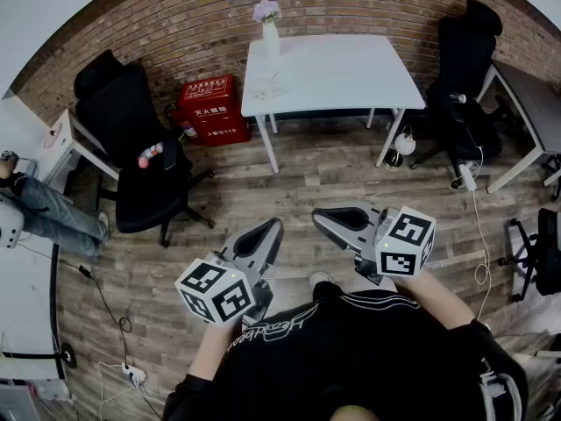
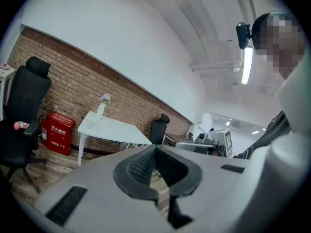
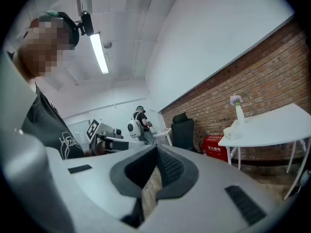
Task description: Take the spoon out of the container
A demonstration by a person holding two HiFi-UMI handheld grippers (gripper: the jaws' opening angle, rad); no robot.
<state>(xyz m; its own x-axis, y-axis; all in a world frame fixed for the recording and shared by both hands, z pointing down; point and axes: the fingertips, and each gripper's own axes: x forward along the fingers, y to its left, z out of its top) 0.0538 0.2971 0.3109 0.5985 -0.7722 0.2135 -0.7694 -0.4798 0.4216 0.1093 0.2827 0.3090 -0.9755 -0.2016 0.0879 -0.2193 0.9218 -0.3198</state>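
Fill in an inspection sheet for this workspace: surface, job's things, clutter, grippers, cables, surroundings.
Surface: white table by the brick wall, away from both grippers.
Job's things: spoon and container, nothing seen.
Clutter: vase with a flower on the table.
Grippers: left gripper and right gripper, jaws together, empty, over the wooden floor.
Cables: power strip, black cable and white cable on the floor.
Surroundings: black office chairs, red fire extinguisher box.
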